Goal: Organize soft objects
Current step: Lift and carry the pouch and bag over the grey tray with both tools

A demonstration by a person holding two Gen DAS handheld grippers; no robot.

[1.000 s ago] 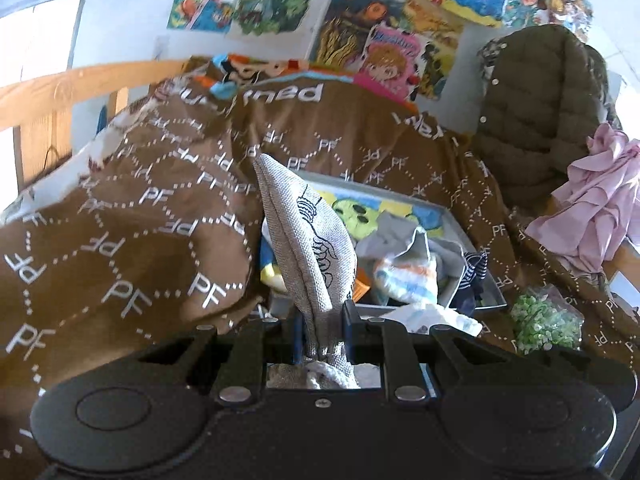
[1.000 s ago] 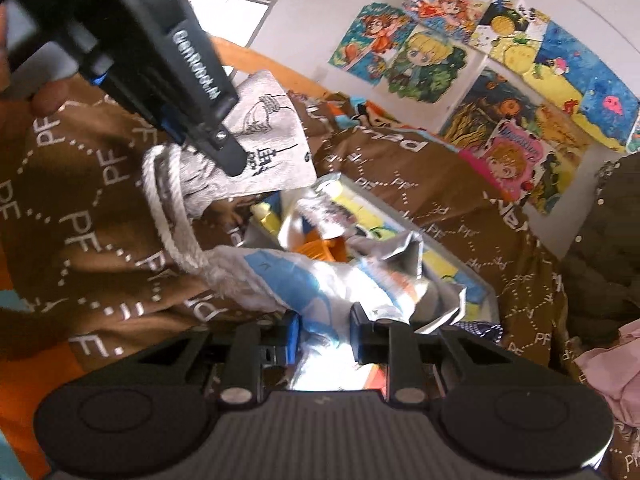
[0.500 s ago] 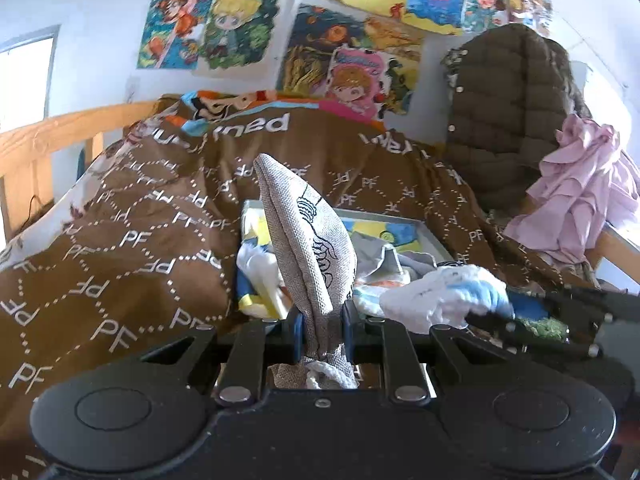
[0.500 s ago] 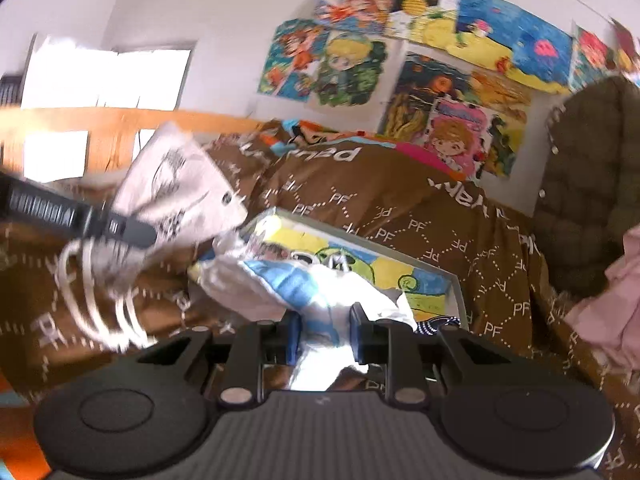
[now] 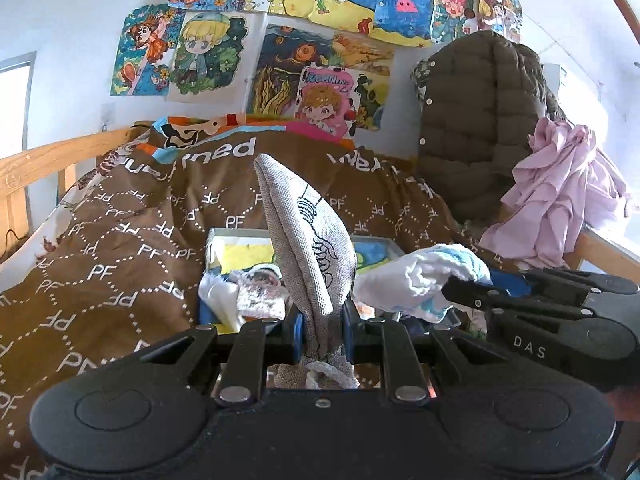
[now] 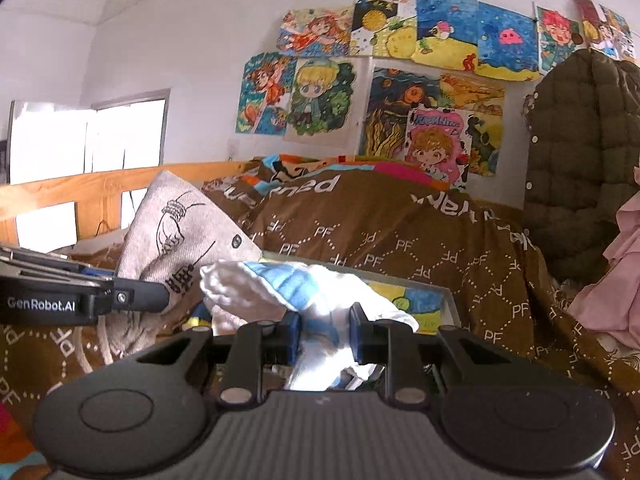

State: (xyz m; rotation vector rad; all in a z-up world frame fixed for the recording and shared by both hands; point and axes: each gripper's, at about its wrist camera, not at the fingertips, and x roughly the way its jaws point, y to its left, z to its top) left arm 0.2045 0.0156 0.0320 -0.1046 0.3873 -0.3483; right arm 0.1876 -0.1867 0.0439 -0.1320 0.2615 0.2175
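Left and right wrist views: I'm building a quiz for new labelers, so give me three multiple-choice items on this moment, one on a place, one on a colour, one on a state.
1. Where does the shallow tray sit?
A. on the brown blanket
B. on the wooden rail
C. on the puffer jacket

2. What colour is the crumpled garment beside the puffer jacket?
A. green
B. pink
C. black

3. What is the state of the left gripper?
A. open and empty
B. shut on the grey drawstring pouch
C. shut on the white and blue cloth

Answers:
1. A: the brown blanket surrounds the tray on all sides.
2. B: its folds are pale pink.
3. B: the grey drawstring pouch stands clamped between its fingers, while the right gripper holds the white and blue cloth.
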